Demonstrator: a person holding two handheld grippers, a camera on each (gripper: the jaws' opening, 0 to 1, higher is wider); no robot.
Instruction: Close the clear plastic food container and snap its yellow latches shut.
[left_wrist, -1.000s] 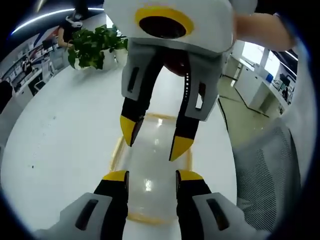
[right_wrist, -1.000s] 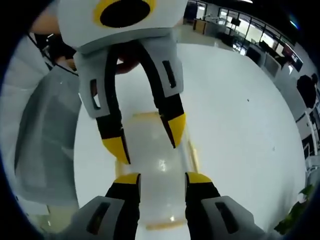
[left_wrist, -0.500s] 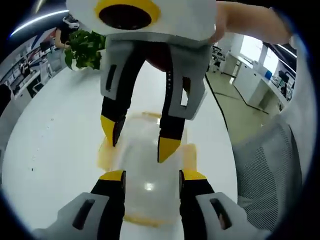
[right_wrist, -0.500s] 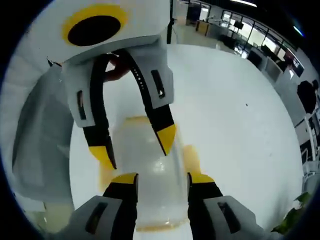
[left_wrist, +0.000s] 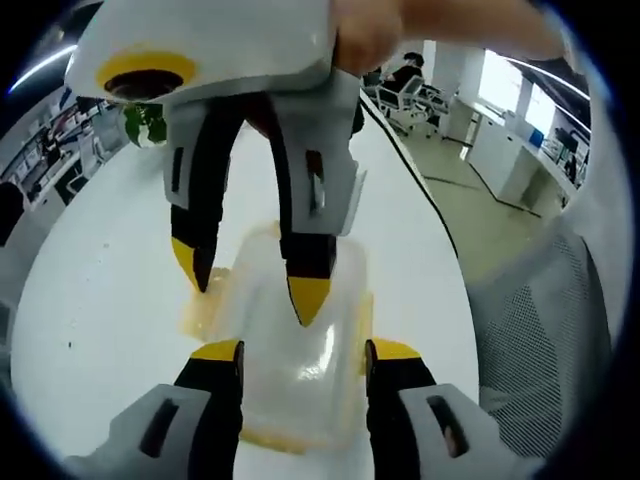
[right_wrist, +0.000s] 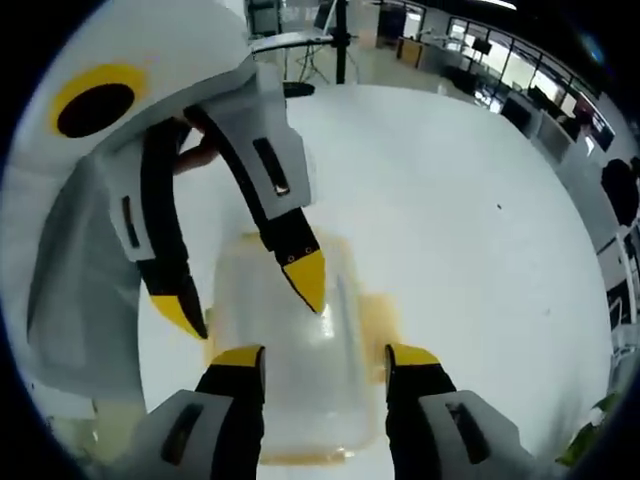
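2 claws are shown over 1 clear container (left_wrist: 285, 345) on a white tabletop (left_wrist: 90, 300). The left claw (left_wrist: 303, 352) and right claw (right_wrist: 325, 357) are each spread apart, holding nothing, with the container between their jaws from opposite ends. The lid appears seated; yellow latches (right_wrist: 378, 310) seem splayed outward, so latching is judged the step in hand. Each latch would need pressing against the wall until it snaps. A mesh chair (left_wrist: 540, 330) stands beside the tabletop, a plant (left_wrist: 145, 120) well apart. The claws crowd each other.
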